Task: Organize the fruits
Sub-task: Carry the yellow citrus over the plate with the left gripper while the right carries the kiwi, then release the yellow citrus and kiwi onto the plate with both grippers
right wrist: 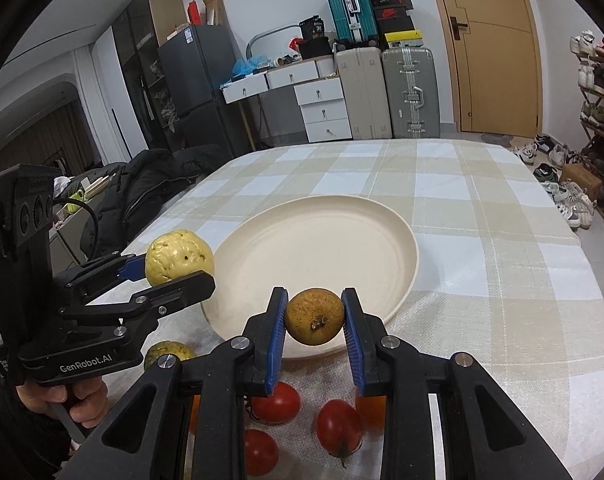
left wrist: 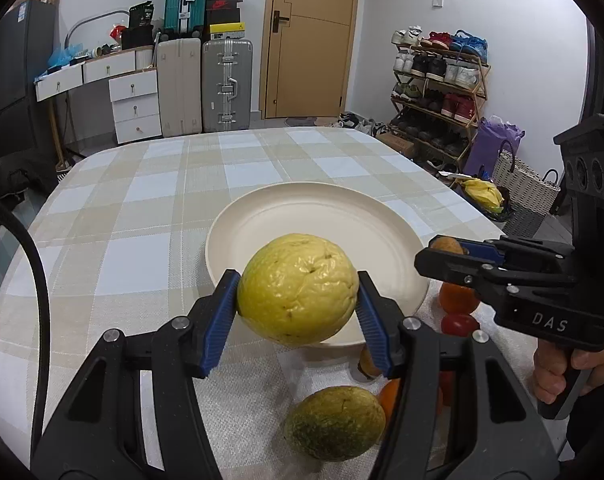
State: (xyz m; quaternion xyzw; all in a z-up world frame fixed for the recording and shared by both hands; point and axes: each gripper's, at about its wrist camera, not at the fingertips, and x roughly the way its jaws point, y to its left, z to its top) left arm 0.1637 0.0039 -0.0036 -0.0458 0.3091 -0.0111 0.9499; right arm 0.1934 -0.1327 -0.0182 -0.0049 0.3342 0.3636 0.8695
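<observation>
My left gripper [left wrist: 298, 300] is shut on a large yellow guava [left wrist: 298, 289] and holds it above the near rim of the cream plate [left wrist: 342, 216]. It also shows in the right wrist view [right wrist: 174, 270] with the guava [right wrist: 179, 257]. My right gripper [right wrist: 314, 320] is shut on a small brown-yellow fruit [right wrist: 314, 316] over the plate's [right wrist: 322, 248] near edge; it shows in the left wrist view [left wrist: 442, 254]. On the table lie a green-yellow fruit [left wrist: 334, 423], an orange [left wrist: 458, 298] and several tomatoes [right wrist: 338, 426].
The table has a beige and white checked cloth [left wrist: 150, 200]. Suitcases [left wrist: 226, 84], drawers [left wrist: 136, 104] and a door [left wrist: 310, 36] stand behind it. A shoe rack [left wrist: 438, 84] and bags are at the right, a dark coat [right wrist: 142, 188] at the left.
</observation>
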